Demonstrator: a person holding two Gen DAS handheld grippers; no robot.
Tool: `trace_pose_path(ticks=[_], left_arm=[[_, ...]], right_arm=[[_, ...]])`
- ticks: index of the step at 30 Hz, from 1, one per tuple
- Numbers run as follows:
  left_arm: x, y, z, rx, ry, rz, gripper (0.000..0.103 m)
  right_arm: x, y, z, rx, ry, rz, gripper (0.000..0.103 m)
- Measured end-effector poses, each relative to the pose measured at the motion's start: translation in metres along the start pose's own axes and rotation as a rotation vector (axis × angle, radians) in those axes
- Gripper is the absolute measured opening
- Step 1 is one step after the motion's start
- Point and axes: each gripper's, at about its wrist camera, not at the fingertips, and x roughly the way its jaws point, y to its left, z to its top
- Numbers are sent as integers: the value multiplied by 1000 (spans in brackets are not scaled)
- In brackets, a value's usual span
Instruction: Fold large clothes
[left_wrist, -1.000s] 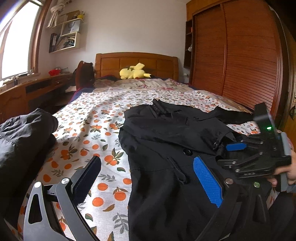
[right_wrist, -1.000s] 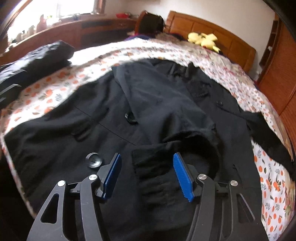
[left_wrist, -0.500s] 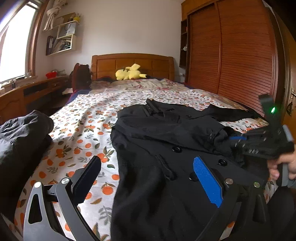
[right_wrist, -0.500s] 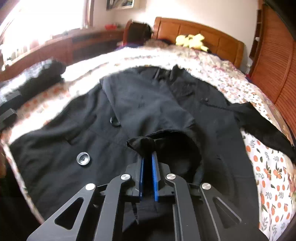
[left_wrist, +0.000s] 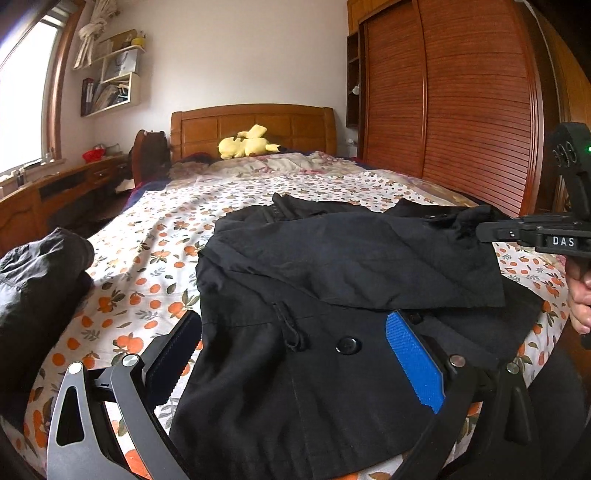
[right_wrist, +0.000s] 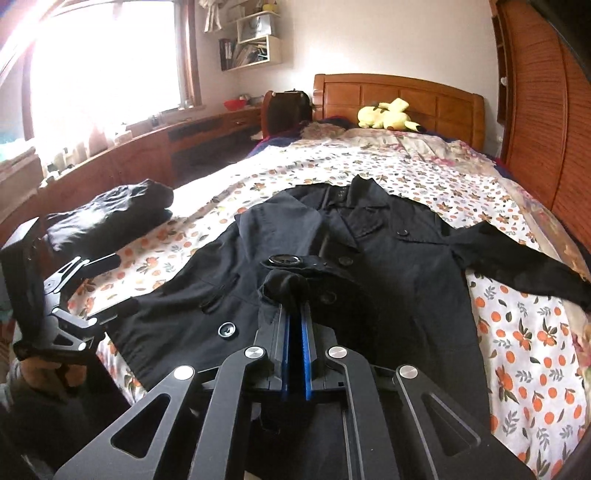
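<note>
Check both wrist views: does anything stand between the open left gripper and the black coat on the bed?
Nothing visible does. The left gripper hangs open directly over the black coat, only air between. The right gripper is shut on coat fabric, further over.

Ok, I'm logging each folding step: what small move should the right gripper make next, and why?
Probably carry the pinched sleeve cuff further across the black coat and lay it flat: the right gripper is shut on it, raised, while the left gripper is open.

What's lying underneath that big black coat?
The black coat lies on an orange-patterned bedsheet, visible around its edges. Whatever lies directly beneath the coat is covered.
</note>
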Motion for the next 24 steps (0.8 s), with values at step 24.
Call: trace_pose_path(ticks=[24], left_arm=[[24, -75, 33, 95, 56, 31, 101]], right_arm=[[33, -72, -25, -71, 15, 7, 32]])
